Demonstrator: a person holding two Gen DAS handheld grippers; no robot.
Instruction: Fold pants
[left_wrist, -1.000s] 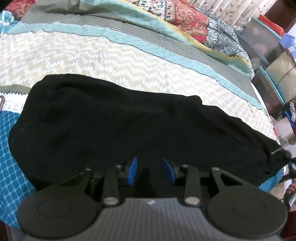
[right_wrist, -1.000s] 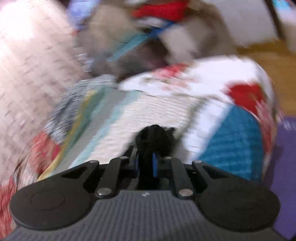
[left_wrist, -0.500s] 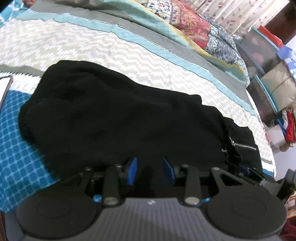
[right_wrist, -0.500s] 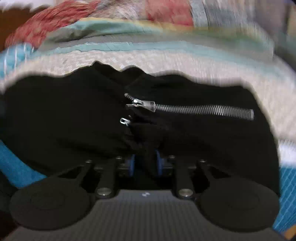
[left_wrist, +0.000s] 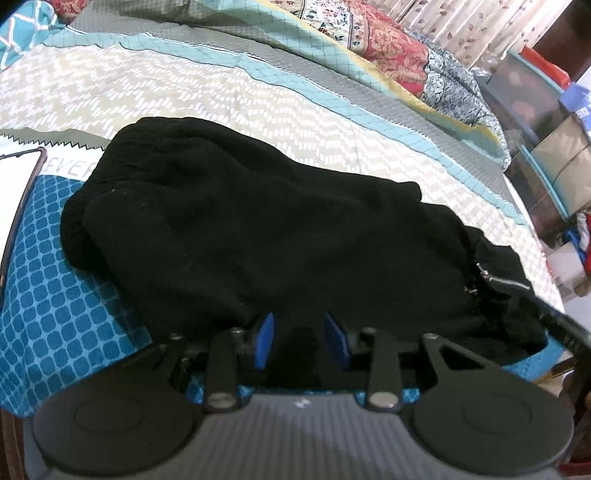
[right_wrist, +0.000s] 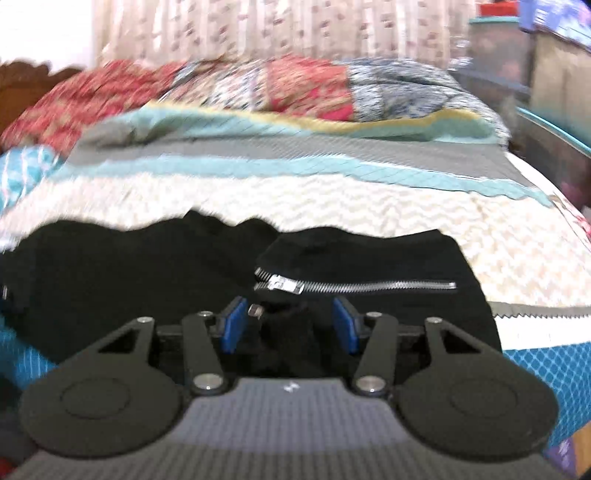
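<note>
Currently the black pants (left_wrist: 258, 236) lie bunched on the bed (left_wrist: 184, 96), near its front edge. Left tool (left_wrist: 300, 339): jaws partly apart with dark cloth between; whether the pads bite cannot be told. Right tool (right_wrist: 290, 325): jaws opening, cloth between but unpressed, beside the zipper (right_wrist: 354, 285).

Risks: the released end may slump and undo the fold; the zipper pull could snag a pad.

Writing: only "EVER" (left_wrist: 74, 169) on the bedspread, partly covered.
</note>
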